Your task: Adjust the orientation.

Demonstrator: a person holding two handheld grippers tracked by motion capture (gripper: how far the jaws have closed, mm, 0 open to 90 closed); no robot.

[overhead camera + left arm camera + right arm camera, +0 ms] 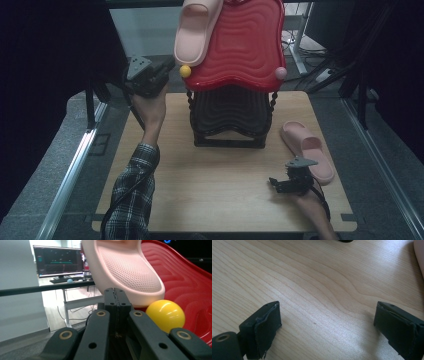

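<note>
Pink slippers: two (196, 30) (307, 150).

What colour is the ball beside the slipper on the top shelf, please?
Yellow ball, clearest in the left gripper view.

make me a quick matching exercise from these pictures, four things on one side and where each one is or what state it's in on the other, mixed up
Things
1. left gripper
2. right gripper
3. slipper on the rack
4. slipper on the table

Places or states
A. lies flat on the wooden table, right of the rack
B. jaws shut, raised beside the yellow ball
C. rests on the red top shelf, overhanging its left edge
D. jaws open, low over bare wood

Pairs: 1-B, 2-D, 3-C, 4-A
</note>
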